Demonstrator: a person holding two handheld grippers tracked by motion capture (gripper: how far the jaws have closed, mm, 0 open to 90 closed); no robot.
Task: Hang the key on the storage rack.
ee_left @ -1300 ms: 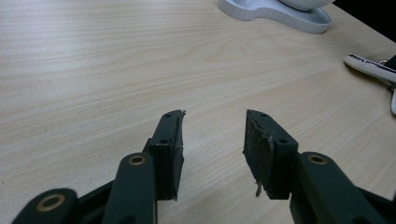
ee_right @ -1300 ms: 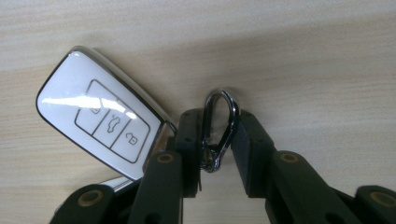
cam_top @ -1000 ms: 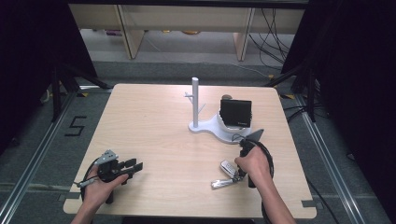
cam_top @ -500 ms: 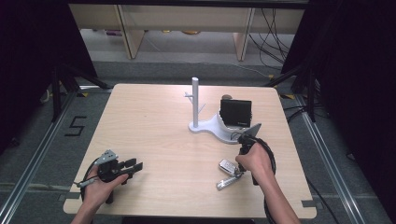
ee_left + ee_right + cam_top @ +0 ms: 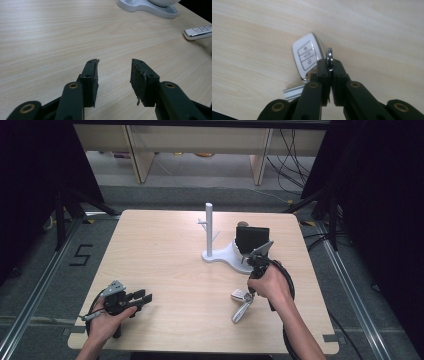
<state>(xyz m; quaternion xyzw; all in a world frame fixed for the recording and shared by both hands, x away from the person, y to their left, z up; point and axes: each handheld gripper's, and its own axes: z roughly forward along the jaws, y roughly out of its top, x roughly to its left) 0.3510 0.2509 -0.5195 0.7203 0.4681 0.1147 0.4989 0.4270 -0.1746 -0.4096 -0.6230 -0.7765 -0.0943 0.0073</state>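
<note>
Tongs [image 5: 329, 65] pinch key ring [image 5: 329, 58] beside key fob [image 5: 308, 58].

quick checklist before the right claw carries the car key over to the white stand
1. Right claw shut on the key ring: ok.
2. Car key hanging free of the table: cannot tell; the high view shows it dangling at a slant under the hand.
3. Grip depth: not ok; the ring is pinched only at the pad tips, so it may slip.
4. Path to the white stand: ok, bare tabletop between.
5. Peg on the stand's post free: ok.
6. Left claw open, empty, out of the way: ok.
</note>
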